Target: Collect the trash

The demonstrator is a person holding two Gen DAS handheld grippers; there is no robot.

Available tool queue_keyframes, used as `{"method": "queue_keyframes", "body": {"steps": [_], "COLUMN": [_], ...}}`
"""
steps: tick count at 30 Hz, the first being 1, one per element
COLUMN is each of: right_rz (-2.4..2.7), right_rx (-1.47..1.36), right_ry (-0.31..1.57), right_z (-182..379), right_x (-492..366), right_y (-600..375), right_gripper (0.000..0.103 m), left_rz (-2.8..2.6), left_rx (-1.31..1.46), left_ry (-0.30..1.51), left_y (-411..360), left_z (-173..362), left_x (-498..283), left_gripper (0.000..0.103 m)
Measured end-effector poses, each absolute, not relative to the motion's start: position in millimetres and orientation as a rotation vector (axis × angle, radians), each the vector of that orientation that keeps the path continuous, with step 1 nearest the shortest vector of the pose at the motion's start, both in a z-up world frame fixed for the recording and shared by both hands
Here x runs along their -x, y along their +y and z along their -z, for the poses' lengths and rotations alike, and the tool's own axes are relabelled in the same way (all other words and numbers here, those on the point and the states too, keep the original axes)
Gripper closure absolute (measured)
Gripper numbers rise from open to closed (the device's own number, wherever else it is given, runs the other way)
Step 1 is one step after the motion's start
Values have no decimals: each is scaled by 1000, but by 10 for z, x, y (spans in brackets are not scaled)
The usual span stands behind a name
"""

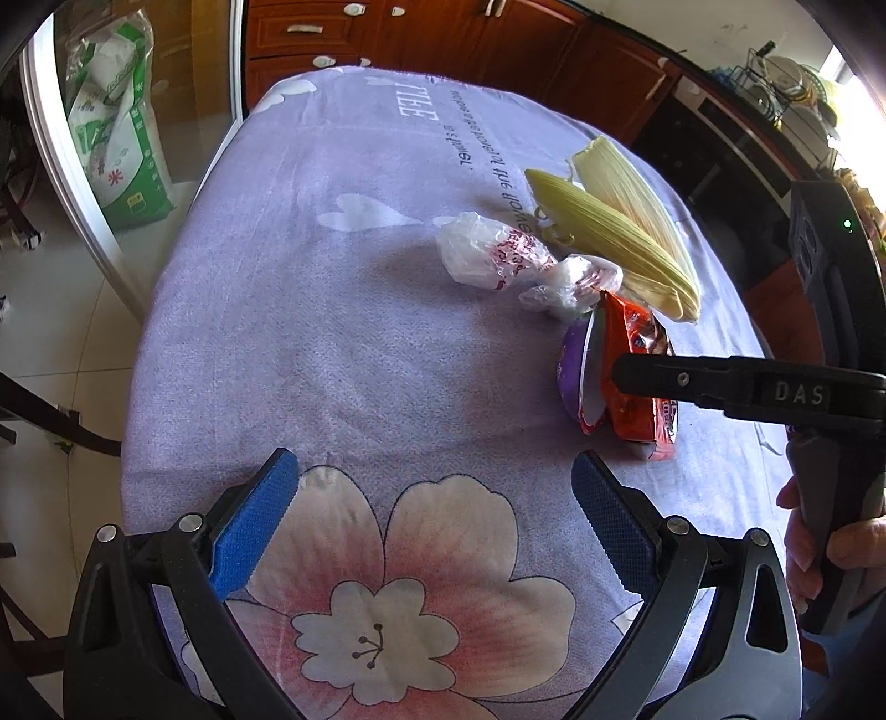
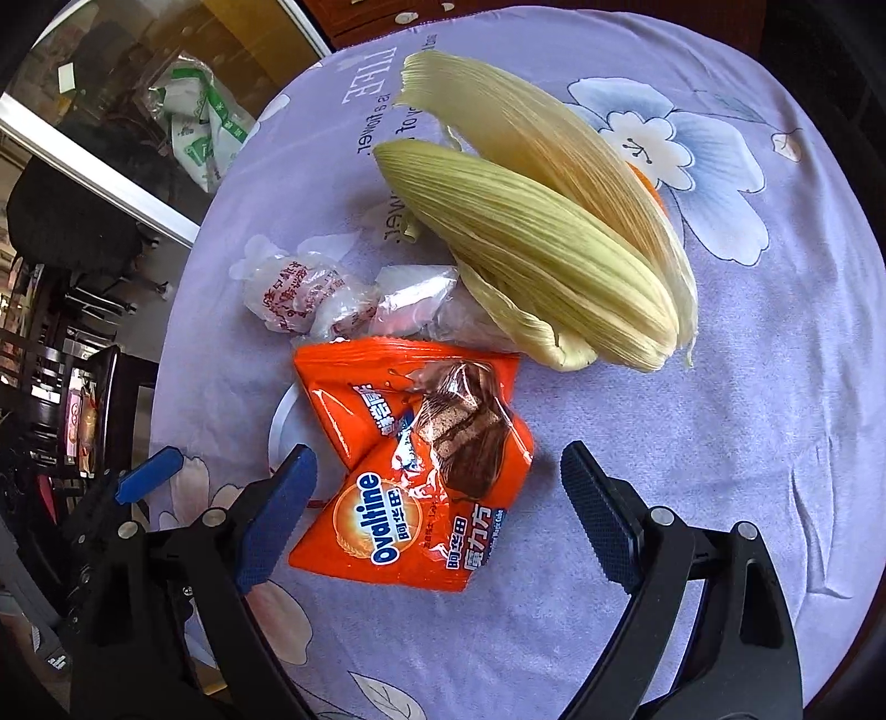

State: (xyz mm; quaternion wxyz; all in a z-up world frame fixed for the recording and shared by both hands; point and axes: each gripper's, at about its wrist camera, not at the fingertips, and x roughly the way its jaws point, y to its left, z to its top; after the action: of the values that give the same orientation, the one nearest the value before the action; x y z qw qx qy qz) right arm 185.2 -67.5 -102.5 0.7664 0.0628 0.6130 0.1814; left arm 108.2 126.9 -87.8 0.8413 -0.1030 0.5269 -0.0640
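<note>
Wrapper [image 2: 410,487] lies between open right hand-held gripper [image 2: 437,509] pads, untouched.

A floral lilac cloth [image 1: 343,343] covers the desk. Beyond it stand brown cabinets [image 1: 443,33]. A green-and-white sack [image 1: 119,144] leans behind glass.

Lilac flowered tablecloth [image 2: 720,443], bearing orange Ovaltine wrapper [image 2: 410,498], crumpled plastic bags [image 2: 310,299], two corn husks [image 2: 554,243].

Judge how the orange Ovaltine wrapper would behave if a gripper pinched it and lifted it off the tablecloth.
The orange Ovaltine wrapper is creased and folded, so it probably flexes and droops rather than staying stiff. Its glossy film may slip between the pads. It looks nearly flat, so it is likely very light and won't roll.
</note>
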Motion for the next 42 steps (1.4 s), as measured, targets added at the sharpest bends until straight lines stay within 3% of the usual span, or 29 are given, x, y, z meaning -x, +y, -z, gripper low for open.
{"method": "queue_keyframes", "body": {"steps": [2, 3, 6, 26, 33, 39, 42], "right_rz": [-392, -402, -395, -290, -290, -284, -282], "right_rx": [-126, -128, -164, -258, -249, -272, -281], "right_ry": [1318, 1320, 1322, 1301, 1289, 1296, 1297], "right_z": [1018, 1012, 974, 942, 964, 1018, 1037], "right_x": [-1830, -1831, -1835, -1722, -1711, -1703, -1690], "right_y": [-714, -730, -886, -1775, -1809, -1873, -1899], "right_gripper": [40, 55, 59, 59, 59, 58, 58], "left_rz": [138, 142, 153, 155, 153, 186, 195], "left_rx": [214, 211, 199, 184, 158, 115, 101], "left_ry": [1115, 1114, 1108, 1103, 1122, 1122, 1116], "left_y": [1246, 1226, 1145, 895, 836, 659, 590], "left_z": [871, 864, 829, 921, 968, 971, 965], "left_x": [-1094, -1100, -1127, -1546, -1653, -1636, -1614], "left_gripper": [4, 4, 4, 5, 19, 22, 35]}}
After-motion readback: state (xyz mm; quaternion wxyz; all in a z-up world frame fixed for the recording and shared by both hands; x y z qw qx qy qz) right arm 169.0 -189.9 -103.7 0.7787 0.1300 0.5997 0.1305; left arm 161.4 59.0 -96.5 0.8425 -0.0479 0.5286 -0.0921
